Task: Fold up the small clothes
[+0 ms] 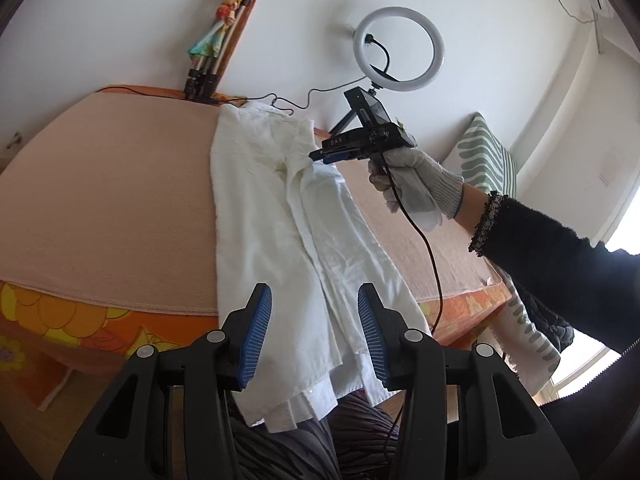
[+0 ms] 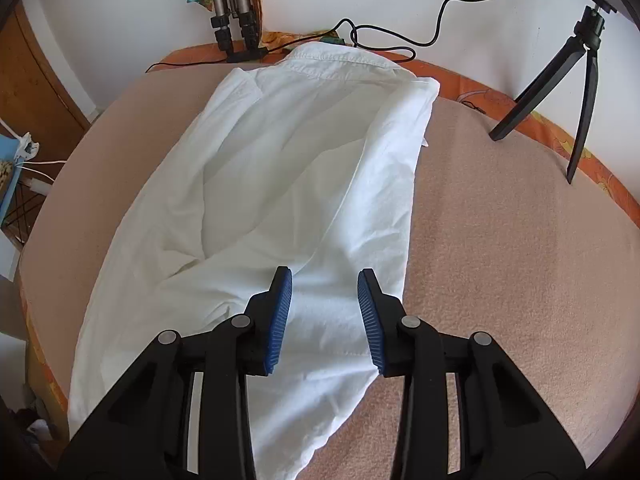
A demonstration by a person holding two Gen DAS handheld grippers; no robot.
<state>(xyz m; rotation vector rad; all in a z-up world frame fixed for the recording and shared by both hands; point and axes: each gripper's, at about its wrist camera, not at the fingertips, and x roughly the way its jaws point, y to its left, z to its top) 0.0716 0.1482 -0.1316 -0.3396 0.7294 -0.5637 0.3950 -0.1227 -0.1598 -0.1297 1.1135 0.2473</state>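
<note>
A white shirt (image 1: 260,216) lies lengthwise on the pink blanket (image 1: 108,200) of a bed, its sides folded in and its hem hanging over the near edge. My left gripper (image 1: 315,292) is open above that hem, and its blue pads hold nothing. My right gripper (image 1: 318,156), held by a gloved hand (image 1: 416,184), hovers over the shirt's far right fold. In the right wrist view the right gripper (image 2: 325,276) is open just above the shirt (image 2: 280,168), with the cloth lying flat below the pads.
A ring light (image 1: 400,48) on a small tripod (image 2: 576,80) stands at the bed's far right. Folded tripods (image 1: 204,76) lean on the wall behind the collar, with a black cable (image 2: 400,42) trailing there. A striped cushion (image 1: 488,152) lies to the right, and an orange floral sheet (image 1: 60,320) edges the bed.
</note>
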